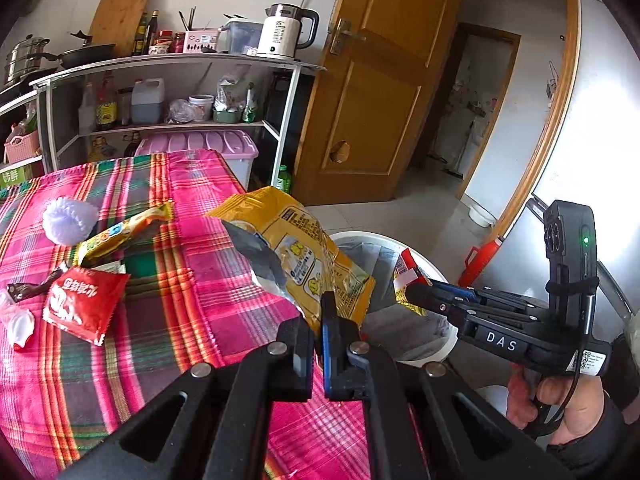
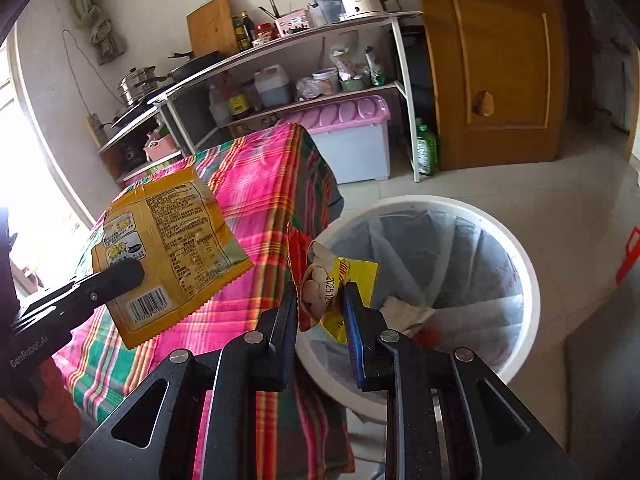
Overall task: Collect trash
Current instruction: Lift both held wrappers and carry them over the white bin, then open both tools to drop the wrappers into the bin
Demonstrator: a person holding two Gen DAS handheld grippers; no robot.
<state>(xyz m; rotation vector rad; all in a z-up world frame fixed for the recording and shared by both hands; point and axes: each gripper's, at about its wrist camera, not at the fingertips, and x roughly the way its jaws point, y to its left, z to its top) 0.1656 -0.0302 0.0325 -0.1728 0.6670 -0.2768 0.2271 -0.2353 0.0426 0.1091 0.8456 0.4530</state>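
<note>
Holding two wrappers at the table edge, one per gripper. Left gripper [image 1: 322, 320] is clenched on a large crinkled yellow foil snack bag [image 1: 296, 256], pinched near its bottom edge; the bag sticks up stiff, torn end showing the dull silver lining. In the right wrist view the same bag's back panel faces the lens: glossy film, printed text, barcode, zigzag-cut seam along the bottom.

Right gripper [image 2: 320, 300] is grasping a small crumpled red-and-yellow plastic wrapper [image 2: 324, 284], jaws only narrowly apart with the wad squeezed between the blue pads. That wrapper hangs over the near rim of the round white plastic bin [image 2: 528, 280], which stands on the tiled floor just beside the table. Bin is lined with a thin translucent bag, pleated against the wall; crumpled white paper and a red scrap lie at the bottom.

Still on the pink-green-red plaid woven tablecloth [image 1: 172, 320]: a flat square red foil sachet [image 1: 82, 306] with serrated edges, a long twisted yellow-orange wrapper [image 1: 124, 232], a white ribbed round puff [image 1: 70, 216] of netting or paper, a small dark brown wrapper [image 1: 24, 290] and a crushed white-and-red scrap [image 1: 20, 326] at the left edge.

A hand [image 1: 568, 404] grips the right gripper's black handle.
</note>
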